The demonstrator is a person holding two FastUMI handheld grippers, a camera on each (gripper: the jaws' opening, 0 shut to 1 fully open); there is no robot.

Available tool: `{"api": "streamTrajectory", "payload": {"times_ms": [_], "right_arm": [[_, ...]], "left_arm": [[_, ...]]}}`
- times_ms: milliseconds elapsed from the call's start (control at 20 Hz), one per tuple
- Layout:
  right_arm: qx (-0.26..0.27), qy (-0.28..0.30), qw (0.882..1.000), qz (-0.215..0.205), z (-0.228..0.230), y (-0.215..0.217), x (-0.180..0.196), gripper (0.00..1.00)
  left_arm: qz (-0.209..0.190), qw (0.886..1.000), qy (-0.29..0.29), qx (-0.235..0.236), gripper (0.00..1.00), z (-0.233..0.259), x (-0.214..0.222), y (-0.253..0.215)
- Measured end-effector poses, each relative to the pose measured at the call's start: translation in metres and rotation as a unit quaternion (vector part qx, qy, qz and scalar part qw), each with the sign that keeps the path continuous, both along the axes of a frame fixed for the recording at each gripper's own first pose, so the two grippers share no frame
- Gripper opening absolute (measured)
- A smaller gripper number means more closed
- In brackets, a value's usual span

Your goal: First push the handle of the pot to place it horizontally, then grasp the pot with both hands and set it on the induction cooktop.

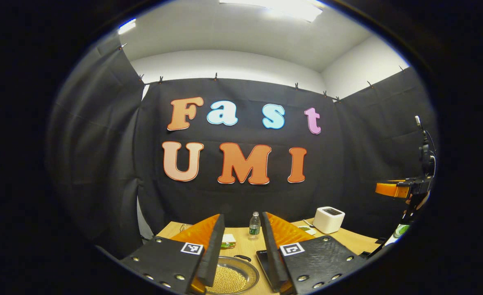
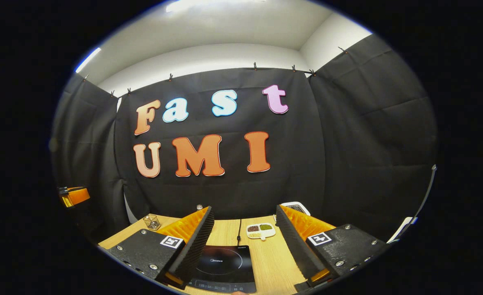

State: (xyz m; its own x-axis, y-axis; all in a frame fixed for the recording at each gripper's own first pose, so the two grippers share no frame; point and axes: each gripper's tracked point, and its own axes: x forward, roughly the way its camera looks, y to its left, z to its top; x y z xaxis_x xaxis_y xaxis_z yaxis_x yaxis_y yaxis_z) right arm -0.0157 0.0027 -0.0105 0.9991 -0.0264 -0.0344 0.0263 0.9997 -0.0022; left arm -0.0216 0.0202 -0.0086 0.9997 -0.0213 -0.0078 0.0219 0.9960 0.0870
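Looking along the left gripper (image 1: 243, 246): fingers spread apart, nothing between them. The pot (image 1: 231, 278), holding yellowish grains, sits on the table (image 1: 348, 237) directly below and between the fingertips; its dark handle (image 1: 242, 257) lies at the pot's far rim, pointing toward the right finger. Water bottle (image 1: 254, 225) stands beyond the pot.

Right gripper view: right gripper (image 2: 243, 241) likewise spread and empty, with the induction cooktop (image 2: 225, 266) below its fingers. Judgement: left gripper is nearer the pot, so the handle push falls to it.
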Motion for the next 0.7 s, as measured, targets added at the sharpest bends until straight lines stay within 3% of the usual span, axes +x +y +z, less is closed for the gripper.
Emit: {"api": "streamTrajectory", "payload": {"times_ms": [250,300,350,400,550,700], "right_arm": [[-0.003,0.003,1.000,0.000,-0.003,0.001,-0.002,0.95],[-0.003,0.004,1.000,0.000,-0.004,0.003,-0.002,0.95],[-0.002,0.004,1.000,0.000,-0.005,0.003,-0.001,0.95],[-0.001,0.005,1.000,-0.001,-0.005,0.003,-0.001,0.95],[0.001,0.006,1.000,-0.001,-0.006,0.006,0.000,0.95],[-0.001,0.009,1.000,0.000,-0.010,0.011,0.002,0.95]], "left_arm": [[-0.002,1.000,0.004,0.003,0.43,-0.005,-0.003,0.000],[-0.004,1.000,0.006,0.000,0.30,-0.009,-0.003,0.000],[-0.004,1.000,0.010,-0.002,0.30,-0.010,-0.004,-0.001],[-0.006,1.000,0.014,-0.005,0.14,-0.014,-0.004,0.000],[-0.015,0.999,0.026,-0.017,0.10,-0.026,-0.007,0.004],[0.004,0.999,0.040,-0.007,0.02,-0.041,-0.011,0.023]]}}
